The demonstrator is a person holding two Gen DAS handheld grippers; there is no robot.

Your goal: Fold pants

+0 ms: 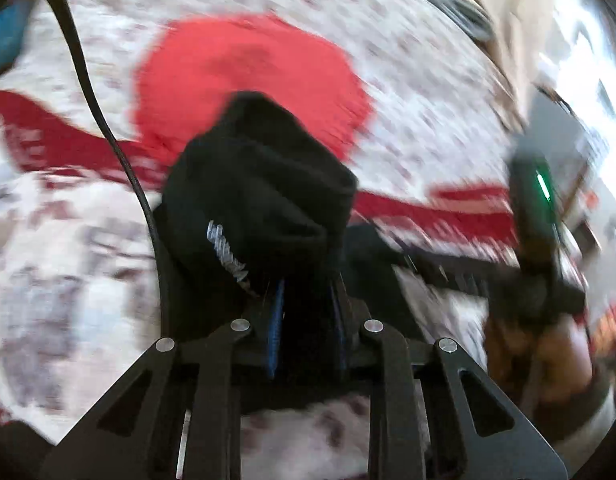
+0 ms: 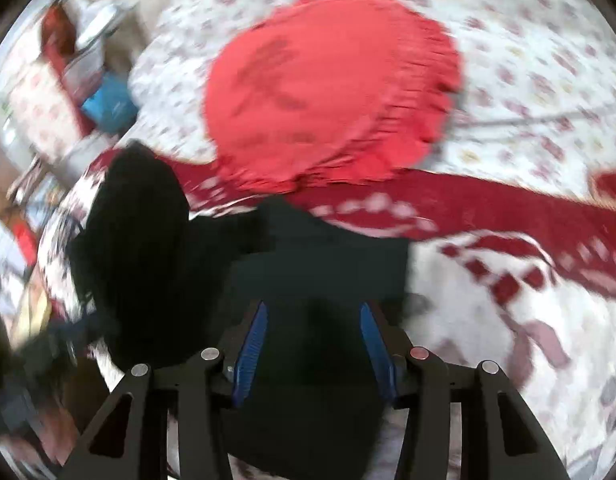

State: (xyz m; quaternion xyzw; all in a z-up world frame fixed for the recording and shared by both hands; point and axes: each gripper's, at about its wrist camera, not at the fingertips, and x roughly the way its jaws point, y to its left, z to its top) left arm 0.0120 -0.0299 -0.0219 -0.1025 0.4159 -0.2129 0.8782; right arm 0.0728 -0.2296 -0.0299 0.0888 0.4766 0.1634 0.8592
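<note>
pants (image 1: 259,184) bunched in closed left tongs (image 1: 308,300), right tongs (image 2: 314,344) spread.

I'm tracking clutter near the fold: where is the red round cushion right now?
The red round cushion lies on the floral bedspread, upper centre in both wrist views, just beyond the black pants that the left gripper holds.

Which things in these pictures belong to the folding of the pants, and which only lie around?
Belong to the job:
- black fabric pants
- left gripper, shut on the pants
- right gripper, fabric between its blue pads; grip unclear

Just lying about:
- round red frilled cushion
- floral white and red bedsheet
- black cable
</note>
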